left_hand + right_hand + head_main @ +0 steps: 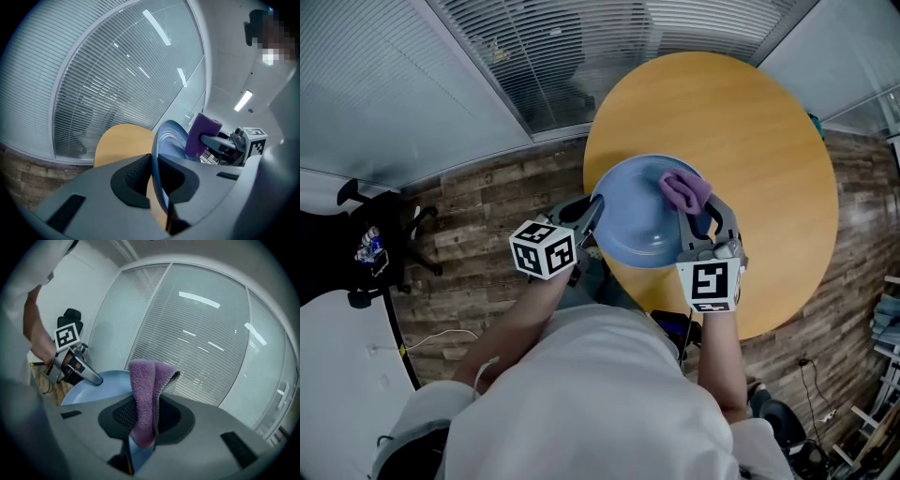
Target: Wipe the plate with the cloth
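A blue plate is held up off the round wooden table. My left gripper is shut on the plate's left rim; in the left gripper view the thin rim runs edge-on between the jaws. My right gripper is shut on a folded purple cloth, which lies against the plate's upper right part. In the right gripper view the cloth stands up out of the jaws, with the plate behind it and the left gripper on the far rim.
The table's near edge is just below the right gripper. Wood-plank floor surrounds it, glass walls with blinds lie beyond, and a black chair stands at the left.
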`<state>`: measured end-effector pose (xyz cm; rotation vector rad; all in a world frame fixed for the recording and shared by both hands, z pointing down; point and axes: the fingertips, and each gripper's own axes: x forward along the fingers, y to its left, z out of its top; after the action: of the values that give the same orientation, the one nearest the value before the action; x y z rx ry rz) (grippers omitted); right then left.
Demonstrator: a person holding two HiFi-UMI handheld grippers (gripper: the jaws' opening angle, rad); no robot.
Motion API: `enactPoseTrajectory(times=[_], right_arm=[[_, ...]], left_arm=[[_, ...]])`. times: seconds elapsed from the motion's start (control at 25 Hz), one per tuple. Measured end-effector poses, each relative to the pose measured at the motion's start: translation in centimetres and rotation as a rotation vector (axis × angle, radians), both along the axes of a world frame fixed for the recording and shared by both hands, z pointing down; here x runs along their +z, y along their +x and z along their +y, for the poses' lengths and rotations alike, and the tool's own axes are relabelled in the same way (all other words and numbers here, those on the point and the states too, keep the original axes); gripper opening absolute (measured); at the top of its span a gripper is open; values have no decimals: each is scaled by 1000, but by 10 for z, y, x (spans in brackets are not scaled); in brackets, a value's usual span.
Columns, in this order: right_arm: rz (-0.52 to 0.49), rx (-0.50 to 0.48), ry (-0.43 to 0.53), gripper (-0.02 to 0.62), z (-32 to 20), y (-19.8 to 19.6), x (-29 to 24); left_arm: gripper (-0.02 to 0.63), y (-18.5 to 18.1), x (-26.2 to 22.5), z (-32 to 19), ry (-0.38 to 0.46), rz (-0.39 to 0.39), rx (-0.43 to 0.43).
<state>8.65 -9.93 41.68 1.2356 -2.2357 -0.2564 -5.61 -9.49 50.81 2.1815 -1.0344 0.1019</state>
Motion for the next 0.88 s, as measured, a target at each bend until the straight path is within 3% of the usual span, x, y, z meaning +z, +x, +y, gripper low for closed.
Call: enactPoseTrajectory(times=[0.48,0.88], right_arm=[[415,-65,133,86,-1,-23,-5],[467,-44,177,86,-21,-33,2]], left_arm=[[29,-9,-2,1,-1,-29,-11],[29,-5,-10,-6,17,-14,-8]])
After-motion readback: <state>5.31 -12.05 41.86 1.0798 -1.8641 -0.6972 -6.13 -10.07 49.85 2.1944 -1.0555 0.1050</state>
